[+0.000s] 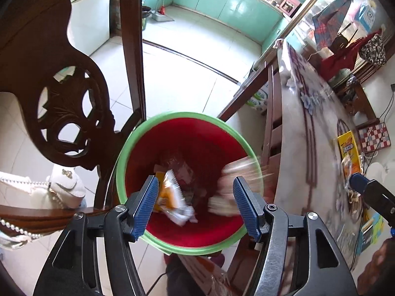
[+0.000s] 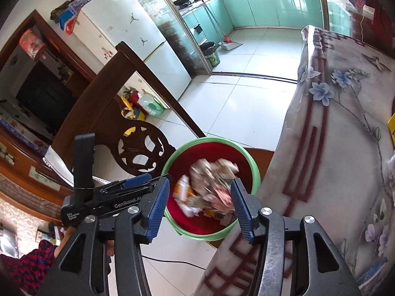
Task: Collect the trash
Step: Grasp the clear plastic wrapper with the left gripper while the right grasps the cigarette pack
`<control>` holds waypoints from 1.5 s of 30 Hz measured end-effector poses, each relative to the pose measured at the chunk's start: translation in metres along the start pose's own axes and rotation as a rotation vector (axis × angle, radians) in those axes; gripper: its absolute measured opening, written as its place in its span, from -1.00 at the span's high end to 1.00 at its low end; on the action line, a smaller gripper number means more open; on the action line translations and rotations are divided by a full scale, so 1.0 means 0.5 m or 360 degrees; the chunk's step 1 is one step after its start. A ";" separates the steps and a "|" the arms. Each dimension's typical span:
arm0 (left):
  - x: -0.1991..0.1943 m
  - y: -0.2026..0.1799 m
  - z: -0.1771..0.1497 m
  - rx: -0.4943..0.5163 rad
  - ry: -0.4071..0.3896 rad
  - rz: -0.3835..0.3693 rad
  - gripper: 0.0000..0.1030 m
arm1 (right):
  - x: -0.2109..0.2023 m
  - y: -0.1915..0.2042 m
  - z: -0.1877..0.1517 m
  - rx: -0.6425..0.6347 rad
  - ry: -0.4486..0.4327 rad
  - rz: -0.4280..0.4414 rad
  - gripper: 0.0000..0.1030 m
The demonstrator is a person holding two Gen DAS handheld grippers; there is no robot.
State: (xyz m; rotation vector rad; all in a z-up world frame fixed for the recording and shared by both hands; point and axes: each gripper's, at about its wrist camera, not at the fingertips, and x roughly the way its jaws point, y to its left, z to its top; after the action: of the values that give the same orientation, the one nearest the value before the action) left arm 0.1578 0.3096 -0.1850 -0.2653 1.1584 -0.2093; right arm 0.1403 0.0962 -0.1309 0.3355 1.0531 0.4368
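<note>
Crumpled wrappers, blurred, were seen inside the red bin, which was stood on the floor between the carved chair and the cloth-covered table. Both the left gripper and the right gripper were held above it, spread wide and empty.

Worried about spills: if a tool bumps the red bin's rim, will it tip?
Possibly. The red bin looks like thin plastic, and holds only light wrappers, so it probably weighs little. It appears to narrow downward, so a rim push would likely slide or tilt it.
</note>
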 end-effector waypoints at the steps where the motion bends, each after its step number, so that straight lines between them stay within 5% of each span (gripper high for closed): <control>1: -0.003 -0.002 0.001 0.0011 -0.0006 0.0009 -0.20 | -0.005 -0.006 -0.001 0.0021 -0.0007 0.0009 0.02; 9: -0.008 -0.056 -0.013 0.0152 0.0014 0.0019 -0.20 | -0.115 -0.134 -0.042 0.0161 -0.0093 -0.0161 0.02; 14: -0.002 -0.116 -0.025 0.0189 0.0049 -0.0031 -0.20 | -0.245 -0.276 -0.090 0.0184 -0.0172 -0.0581 0.02; 17: 0.002 -0.177 -0.036 0.0242 0.0063 -0.0056 -0.20 | -0.294 -0.350 -0.115 0.0080 -0.0110 -0.0908 0.02; 20: 0.006 -0.239 -0.053 0.0287 0.0074 -0.0076 -0.20 | -0.312 -0.422 -0.135 0.0004 -0.0031 -0.1045 0.02; 28: 0.047 -0.465 -0.093 0.0321 0.0132 -0.0212 -0.21 | -0.293 -0.550 -0.169 -0.0086 0.0119 -0.0936 0.03; 29: 0.056 -0.491 -0.094 0.0327 0.0142 -0.0223 -0.21 | -0.286 -0.553 -0.173 -0.0117 0.0137 -0.0925 0.20; 30: 0.068 -0.520 -0.092 0.0330 0.0155 -0.0239 -0.21 | -0.278 -0.558 -0.175 -0.0146 0.0167 -0.0909 0.58; 32: 0.091 -0.573 -0.090 0.0323 0.0171 -0.0279 -0.21 | -0.276 -0.565 -0.185 -0.0163 0.0167 -0.0849 0.89; 41: 0.202 -0.688 -0.068 0.0130 0.0230 -0.0336 -0.19 | -0.377 -0.599 -0.231 -0.0011 -0.0029 -0.0631 0.92; 45: 0.243 -0.698 -0.065 0.0049 0.0293 -0.0330 0.23 | -0.391 -0.614 -0.237 0.0014 -0.0039 -0.0631 0.92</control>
State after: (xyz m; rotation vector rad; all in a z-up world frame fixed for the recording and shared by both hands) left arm 0.1658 -0.0611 -0.1941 -0.3450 1.3087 -0.4409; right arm 0.0087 -0.2601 -0.1803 0.1332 1.0674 0.0725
